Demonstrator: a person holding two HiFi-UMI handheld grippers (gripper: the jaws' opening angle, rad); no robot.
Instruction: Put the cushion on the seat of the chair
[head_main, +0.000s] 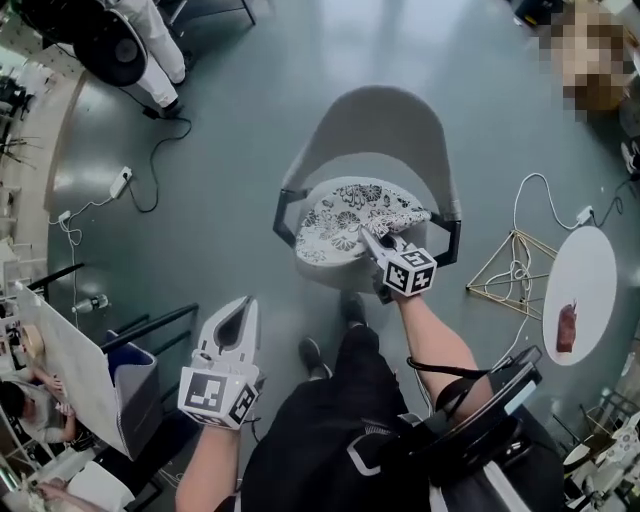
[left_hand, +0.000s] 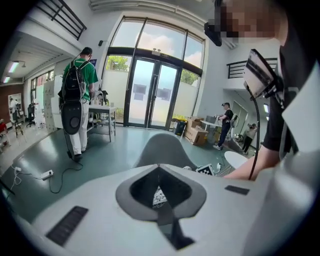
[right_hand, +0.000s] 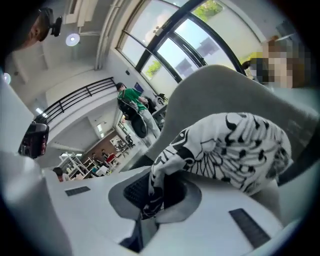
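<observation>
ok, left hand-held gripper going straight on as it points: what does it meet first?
Probably the chair, near the cushion on its seat; the left hand-held gripper aims there. Depth is unclear: it could meet the floor short of it.

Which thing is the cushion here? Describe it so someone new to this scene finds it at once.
A grey chair with a curved back stands mid-floor. On its seat lies the cushion, its near edge pinched in the right gripper. It alone is white fabric with a black flower print; the round table nearby is plain white.
</observation>
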